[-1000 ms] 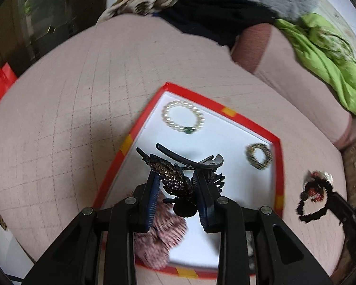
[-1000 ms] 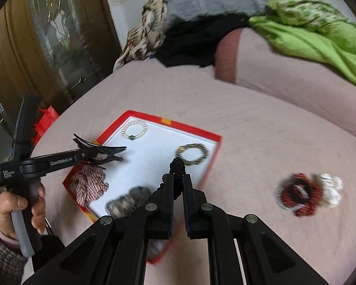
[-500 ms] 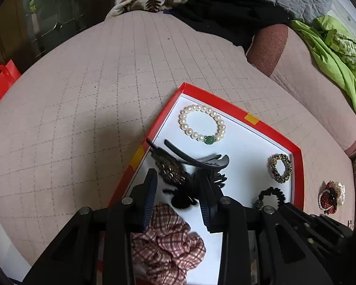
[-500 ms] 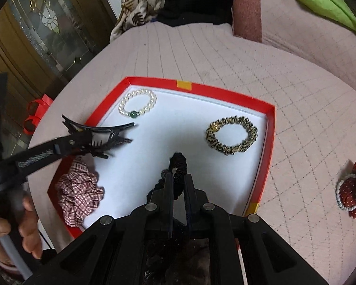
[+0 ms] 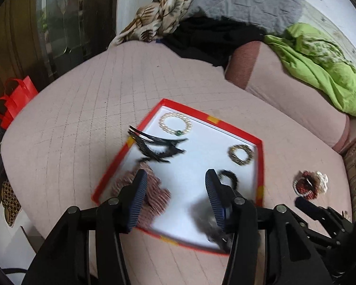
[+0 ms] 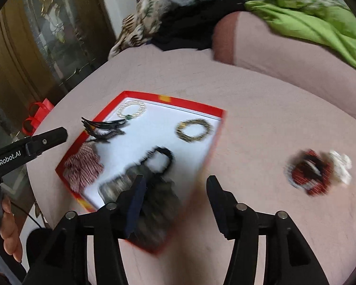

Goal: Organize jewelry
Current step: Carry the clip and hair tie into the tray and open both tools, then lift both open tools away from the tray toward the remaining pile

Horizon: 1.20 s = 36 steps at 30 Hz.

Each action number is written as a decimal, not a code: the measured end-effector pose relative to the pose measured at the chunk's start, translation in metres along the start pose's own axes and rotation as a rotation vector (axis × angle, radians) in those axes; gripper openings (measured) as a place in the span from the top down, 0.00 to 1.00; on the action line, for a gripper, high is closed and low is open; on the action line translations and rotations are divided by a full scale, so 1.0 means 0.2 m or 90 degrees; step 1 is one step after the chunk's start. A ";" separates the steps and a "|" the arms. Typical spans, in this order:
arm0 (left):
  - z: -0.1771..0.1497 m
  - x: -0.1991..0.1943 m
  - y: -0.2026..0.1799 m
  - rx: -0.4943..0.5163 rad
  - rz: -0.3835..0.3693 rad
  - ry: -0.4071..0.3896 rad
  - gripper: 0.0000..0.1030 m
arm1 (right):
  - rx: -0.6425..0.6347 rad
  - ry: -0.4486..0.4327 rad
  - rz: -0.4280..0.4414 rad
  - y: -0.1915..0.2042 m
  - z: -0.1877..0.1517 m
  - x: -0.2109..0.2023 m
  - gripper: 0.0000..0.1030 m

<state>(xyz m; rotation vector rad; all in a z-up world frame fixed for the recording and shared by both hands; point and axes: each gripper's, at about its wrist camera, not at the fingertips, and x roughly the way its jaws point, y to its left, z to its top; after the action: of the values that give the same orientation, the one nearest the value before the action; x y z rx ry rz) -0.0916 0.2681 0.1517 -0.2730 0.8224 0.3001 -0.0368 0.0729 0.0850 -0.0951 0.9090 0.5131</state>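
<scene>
A red-rimmed white tray lies on the pink quilted bed. In it lie a pearl bracelet, a black hair claw, a gold-brown scrunchie, a black hair tie, a plaid scrunchie and a dark furry piece. My left gripper is open and empty above the tray's near side. My right gripper is open and empty above the tray's near right corner. A red-and-white hair piece lies on the bed right of the tray.
A pink bolster, a green cloth, black and grey bedding and a patterned cloth lie at the back. A red bag stands off the bed's left edge, beside a glass-panelled wooden door.
My left gripper opened and let the black hair claw go into the tray. My right gripper opened and let go the black hair tie in the tray. Both pulled back.
</scene>
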 end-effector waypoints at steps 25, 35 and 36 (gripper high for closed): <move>-0.59 -0.30 -0.77 0.208 -0.086 0.008 0.48 | 0.177 -0.051 -0.258 -0.68 -0.61 -0.65 0.35; -0.64 -0.30 -0.81 0.219 -0.094 0.039 0.46 | 0.196 -0.042 -0.256 -0.71 -0.65 -0.64 0.33; -0.64 -0.29 -0.81 0.219 -0.095 0.040 0.46 | 0.197 -0.042 -0.255 -0.72 -0.65 -0.64 0.33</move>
<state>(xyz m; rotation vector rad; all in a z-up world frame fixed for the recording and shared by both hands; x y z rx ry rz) -0.1564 0.0639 0.1323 -0.0213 0.8954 0.0087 -0.1298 -0.1396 0.0836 0.0216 0.8676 0.0006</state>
